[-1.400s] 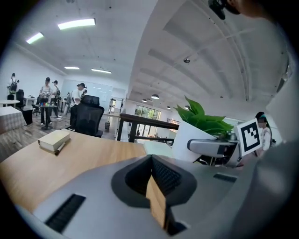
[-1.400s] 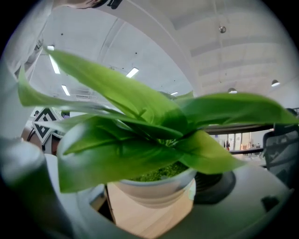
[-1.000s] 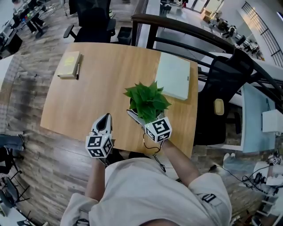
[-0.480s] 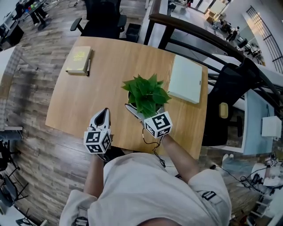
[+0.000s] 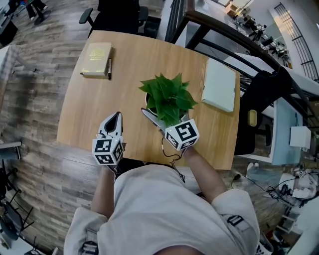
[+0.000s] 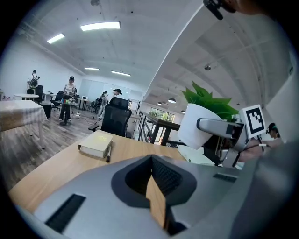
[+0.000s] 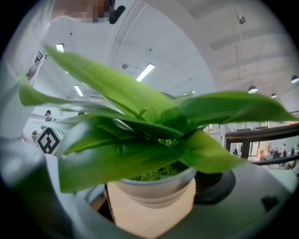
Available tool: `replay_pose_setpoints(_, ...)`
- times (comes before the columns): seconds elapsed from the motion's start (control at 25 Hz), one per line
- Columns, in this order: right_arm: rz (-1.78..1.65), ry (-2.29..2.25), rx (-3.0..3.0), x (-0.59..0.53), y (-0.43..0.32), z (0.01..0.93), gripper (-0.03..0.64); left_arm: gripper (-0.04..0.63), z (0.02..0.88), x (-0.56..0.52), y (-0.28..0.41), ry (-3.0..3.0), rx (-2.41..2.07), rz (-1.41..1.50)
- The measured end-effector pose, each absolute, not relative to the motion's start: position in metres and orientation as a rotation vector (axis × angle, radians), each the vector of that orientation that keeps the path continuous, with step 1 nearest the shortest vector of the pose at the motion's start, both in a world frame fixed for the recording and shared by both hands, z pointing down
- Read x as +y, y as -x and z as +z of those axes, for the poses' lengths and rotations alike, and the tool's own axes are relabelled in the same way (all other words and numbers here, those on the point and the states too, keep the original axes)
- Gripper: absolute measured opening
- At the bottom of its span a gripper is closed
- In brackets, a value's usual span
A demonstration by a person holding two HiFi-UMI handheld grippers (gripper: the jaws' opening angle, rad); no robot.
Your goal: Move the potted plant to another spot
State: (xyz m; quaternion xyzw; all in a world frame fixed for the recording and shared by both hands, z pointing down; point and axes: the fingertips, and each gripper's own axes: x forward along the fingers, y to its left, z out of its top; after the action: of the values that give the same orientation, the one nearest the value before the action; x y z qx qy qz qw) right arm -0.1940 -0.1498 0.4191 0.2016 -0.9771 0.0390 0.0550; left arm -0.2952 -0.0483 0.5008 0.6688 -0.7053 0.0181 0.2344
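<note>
R tool [image 5: 152,119] clamped on 1 potted plant [image 5: 167,97] — L tool [image 5: 114,119] closed, empty | desk [image 5: 87,112]: 1 book [image 5: 97,52], 1 pen [image 5: 109,68], 1 pale pad [image 5: 219,85] | book print unreadable

One light wooden table [image 5: 87,117]. One green potted plant in a white pot [image 5: 167,97]. One thick beige book [image 5: 97,52]. One dark pen [image 5: 109,68]. One flat pale-green pad [image 5: 219,85]. Two black office chairs [image 5: 118,11] [image 5: 263,92]. Two grey marker-cube grippers: left gripper [image 5: 115,116], right gripper [image 5: 155,118]. Several distant people [image 6: 70,88], too small to count.
</note>
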Motion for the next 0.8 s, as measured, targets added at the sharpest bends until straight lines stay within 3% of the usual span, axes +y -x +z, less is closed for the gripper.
replay_pose_setpoints(0.36,0.199,-0.631,-2.955,-0.131,0.231,0.427,0.525,0.012,0.522,-0.037,0.330,-1.890,-1.828,0.187)
replay_pose_setpoints(0.8,0.227,-0.444,-3.015,-0.122,0.211,0.428,0.525,0.012,0.533,-0.008,0.315,-1.704,-1.954,0.199)
